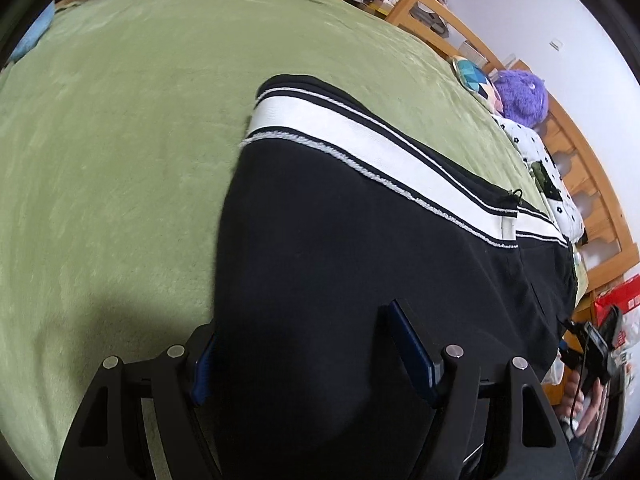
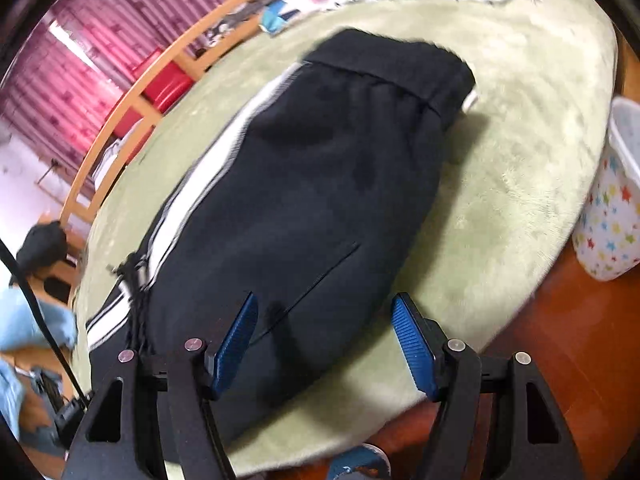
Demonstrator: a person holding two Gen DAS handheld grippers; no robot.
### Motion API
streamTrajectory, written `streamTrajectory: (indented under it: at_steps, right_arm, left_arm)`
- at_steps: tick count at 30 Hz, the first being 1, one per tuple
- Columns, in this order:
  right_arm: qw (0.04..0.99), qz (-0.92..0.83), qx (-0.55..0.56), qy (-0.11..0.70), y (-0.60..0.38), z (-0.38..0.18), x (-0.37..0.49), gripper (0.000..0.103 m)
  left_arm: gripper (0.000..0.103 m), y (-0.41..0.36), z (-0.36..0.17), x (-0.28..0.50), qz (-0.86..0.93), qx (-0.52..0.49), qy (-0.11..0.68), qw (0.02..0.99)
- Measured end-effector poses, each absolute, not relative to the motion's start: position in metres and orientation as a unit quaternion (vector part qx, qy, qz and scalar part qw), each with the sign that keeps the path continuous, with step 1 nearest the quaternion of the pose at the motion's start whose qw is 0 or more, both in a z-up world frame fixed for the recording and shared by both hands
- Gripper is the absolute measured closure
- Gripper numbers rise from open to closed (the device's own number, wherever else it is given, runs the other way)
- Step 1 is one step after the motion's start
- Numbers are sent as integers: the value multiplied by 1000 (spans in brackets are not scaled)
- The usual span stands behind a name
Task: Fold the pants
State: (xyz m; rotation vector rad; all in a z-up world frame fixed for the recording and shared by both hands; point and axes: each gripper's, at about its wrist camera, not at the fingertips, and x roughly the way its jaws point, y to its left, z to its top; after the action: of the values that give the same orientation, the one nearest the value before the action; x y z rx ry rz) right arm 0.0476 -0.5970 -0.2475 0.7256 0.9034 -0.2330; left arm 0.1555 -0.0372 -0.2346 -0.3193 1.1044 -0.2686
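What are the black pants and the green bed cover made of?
The black pants look like soft knit cotton with a matte finish and a woven white side stripe. The green bed cover looks like plush fleece, with a fuzzy nap. Both are guesses.

No readable text, label, brand or number in either view; print on red cardboard box (image 1: 618, 300) beside bed too small and blurred to read.

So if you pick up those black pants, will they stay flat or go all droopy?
Probably droopy: the pants are soft cloth with gathers at the waistband. The folded layers would likely slide apart. They likely won't slip around much on the fuzzy green blanket.
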Motion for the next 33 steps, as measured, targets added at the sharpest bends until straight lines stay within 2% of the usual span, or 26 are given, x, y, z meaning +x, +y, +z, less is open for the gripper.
streamTrajectory:
  at_steps: [1,3,4,5,6,7,10,15,22,29,33]
  right_arm:
    - [830,-109,352,420,-599,-252,50,30]
    - [843,-102,349,396,-598,-251,56,23]
    - [848,-97,341,395,-596,-251,63,23]
    - [851,-94,334,394,-593,-251,69,26]
    - [854,-96,326,394,-588,-251,75,43]
    - [855,-98,322,395,-586,-252,79,66]
    - [859,-107,319,386,-582,-249,89,85]
    - [875,-102,300,365,-562,-211,89,87]
    - [898,-58,250,357,-493,-154,98,88]
    - [889,19,253,381,-413,-157,91,88]
    - [873,79,239,418,-362,-175,79,87]
  left_arm:
    - [35,-37,-235,156,-121,-153,519,832]
    - [50,-35,-237,158,-102,-162,514,836]
    - [54,-32,-236,159,-97,-173,511,837]
    - [67,-30,-237,160,-99,-183,512,834]
    - [75,-29,-237,161,-105,-195,514,829]
    - [77,-25,-237,162,-111,-209,516,823]
    - [84,-12,-237,164,-128,-259,515,807]
    - [93,7,-210,154,-135,-267,468,831]
    - [93,62,-187,143,-128,-280,445,841]
    - [93,166,-168,105,-62,-279,422,861]
    - [93,217,-174,80,-19,-287,429,856]
